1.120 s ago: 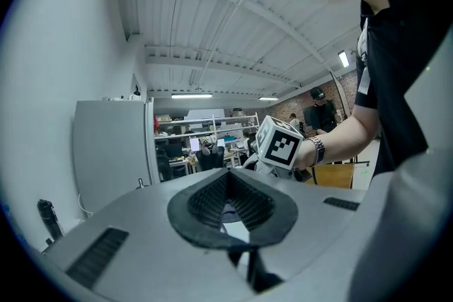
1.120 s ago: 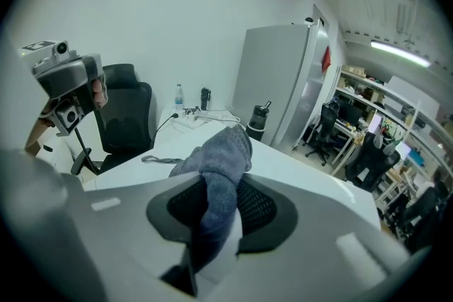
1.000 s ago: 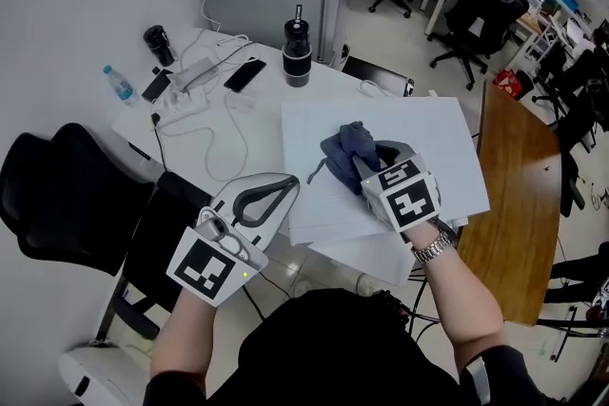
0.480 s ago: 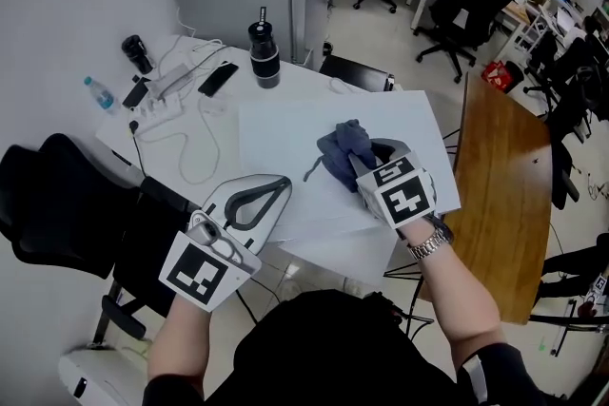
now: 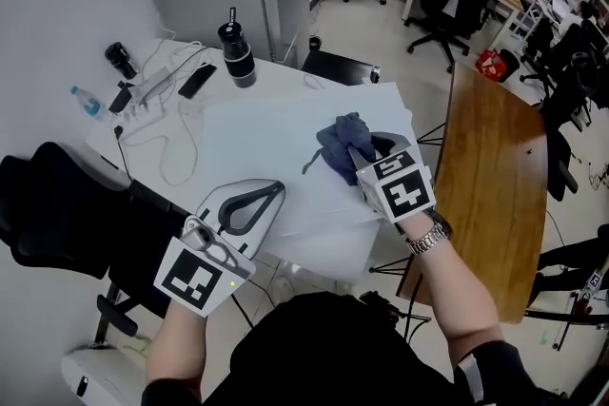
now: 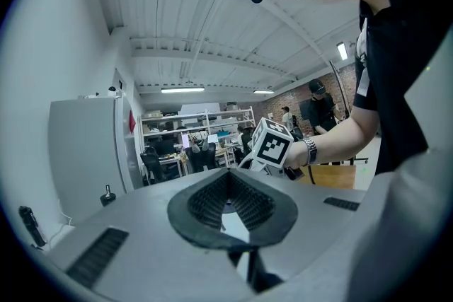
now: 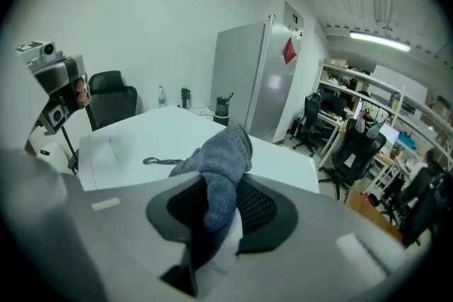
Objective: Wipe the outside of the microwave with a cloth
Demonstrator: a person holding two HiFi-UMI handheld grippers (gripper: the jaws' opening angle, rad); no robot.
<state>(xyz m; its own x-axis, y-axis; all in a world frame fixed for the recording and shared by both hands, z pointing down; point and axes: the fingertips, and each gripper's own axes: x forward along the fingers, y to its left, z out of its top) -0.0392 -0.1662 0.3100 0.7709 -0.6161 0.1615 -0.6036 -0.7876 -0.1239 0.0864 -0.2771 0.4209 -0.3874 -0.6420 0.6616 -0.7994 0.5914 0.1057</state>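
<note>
The white microwave (image 5: 266, 138) shows its flat top from above in the head view. A grey cloth (image 5: 343, 140) lies bunched on that top toward its right side, and my right gripper (image 5: 359, 155) is shut on it. In the right gripper view the cloth (image 7: 219, 148) sticks up from between the right gripper's (image 7: 212, 191) jaws, a thin loop trailing onto the microwave top (image 7: 134, 141). My left gripper (image 5: 274, 189) hovers at the microwave's front left edge, jaws together with nothing in them. The left gripper (image 6: 228, 179) view looks level across at the right hand.
Behind the microwave, a white table carries a black bottle (image 5: 236, 52), a phone (image 5: 195, 81), a power strip with cables (image 5: 157, 83) and a water bottle (image 5: 86, 102). A black chair (image 5: 57, 214) stands at left, a wooden table (image 5: 485, 176) at right.
Both grippers have shifted to the right across the microwave top. The cloth, still gripped, has gone from the middle of the top toward its right side.
</note>
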